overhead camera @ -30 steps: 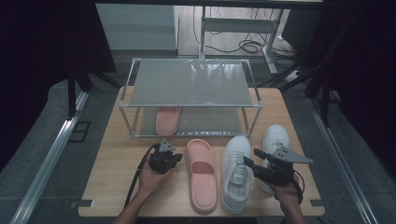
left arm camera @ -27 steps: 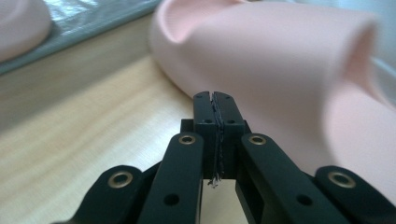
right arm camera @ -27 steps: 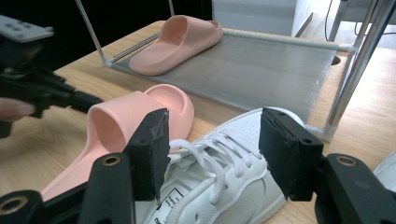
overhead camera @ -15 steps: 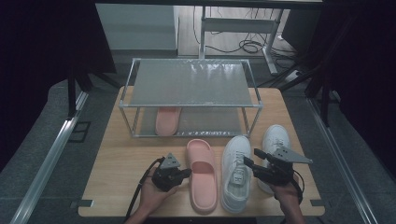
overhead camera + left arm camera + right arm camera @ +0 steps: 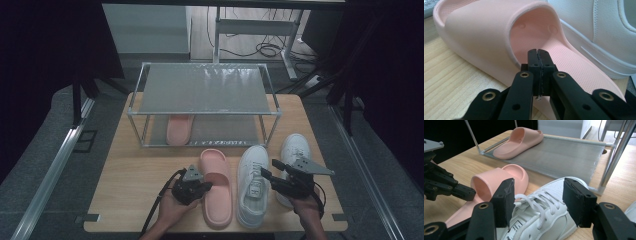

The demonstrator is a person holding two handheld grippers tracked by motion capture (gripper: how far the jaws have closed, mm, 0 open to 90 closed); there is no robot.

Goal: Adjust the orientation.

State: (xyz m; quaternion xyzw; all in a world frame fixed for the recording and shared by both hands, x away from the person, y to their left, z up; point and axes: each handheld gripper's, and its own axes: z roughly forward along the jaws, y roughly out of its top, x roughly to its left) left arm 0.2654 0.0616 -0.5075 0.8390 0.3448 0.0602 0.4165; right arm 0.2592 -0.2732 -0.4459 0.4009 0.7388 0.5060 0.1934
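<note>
Shoe sorting, partly complete. One pink slipper (image 5: 178, 129) is already lying on the lower shelf of the rack (image 5: 204, 89), well ahead of both tongs; its mate, the near slipper (image 5: 216, 186), and two white sneakers (image 5: 252, 184) are waiting on the table (image 5: 131, 176). The left gripper (image 5: 539, 56), jaws pressed together on nothing, is pointing at the near slipper's side edge, just behind the strap. The right gripper (image 5: 537, 192), jaws spread wide, is hovering low over the nearer sneaker's laces, straddling them without contact.
</note>
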